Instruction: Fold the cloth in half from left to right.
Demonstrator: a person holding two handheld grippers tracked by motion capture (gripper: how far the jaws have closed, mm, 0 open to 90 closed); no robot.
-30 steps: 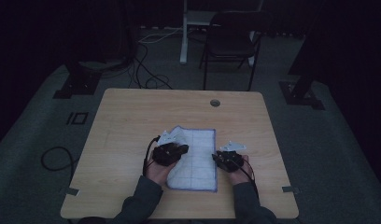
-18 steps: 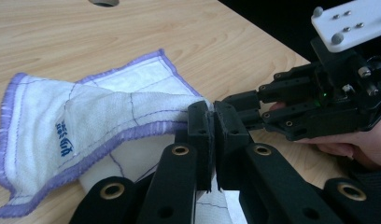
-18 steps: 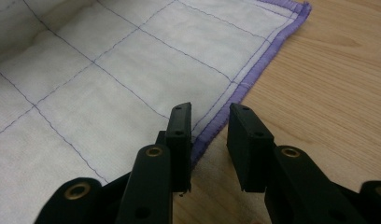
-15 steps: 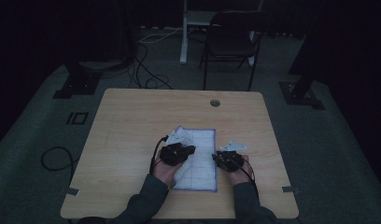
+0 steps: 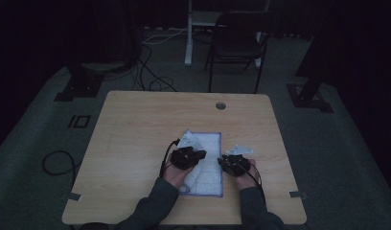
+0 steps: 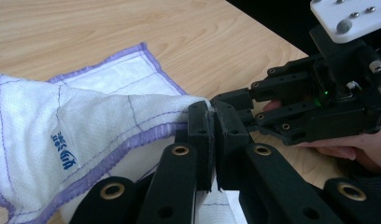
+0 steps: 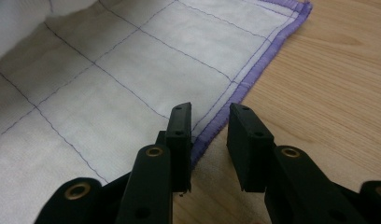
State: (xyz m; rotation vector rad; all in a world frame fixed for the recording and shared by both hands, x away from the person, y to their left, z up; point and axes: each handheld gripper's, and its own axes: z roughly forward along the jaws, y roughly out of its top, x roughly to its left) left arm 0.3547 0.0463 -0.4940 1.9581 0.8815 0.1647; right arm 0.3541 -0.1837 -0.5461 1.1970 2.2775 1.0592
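Note:
A white cloth (image 5: pixel 210 153) with a purple hem and a thin grid of stitching lies on the wooden table (image 5: pixel 136 124). My left gripper (image 6: pixel 213 116) is shut on a corner of the cloth (image 6: pixel 86 121), which is lifted and folded over the flat part. In the high view the left gripper (image 5: pixel 188 156) is over the cloth's left half. My right gripper (image 7: pixel 209 113) is open, low over the cloth's purple hem (image 7: pixel 247 79), with the hem lying between its jaws. The right gripper (image 5: pixel 233 163) sits at the cloth's right edge, close to the left one.
A round cable hole (image 5: pixel 221 105) is in the table's far side. A dark chair (image 5: pixel 236 43) and cables on the floor (image 5: pixel 150 76) lie beyond the table. Bare wood (image 7: pixel 328 93) stretches right of the cloth.
My left gripper has moved a little to the right, drawing the held cloth corner over the flat cloth. The right gripper has stayed in place.

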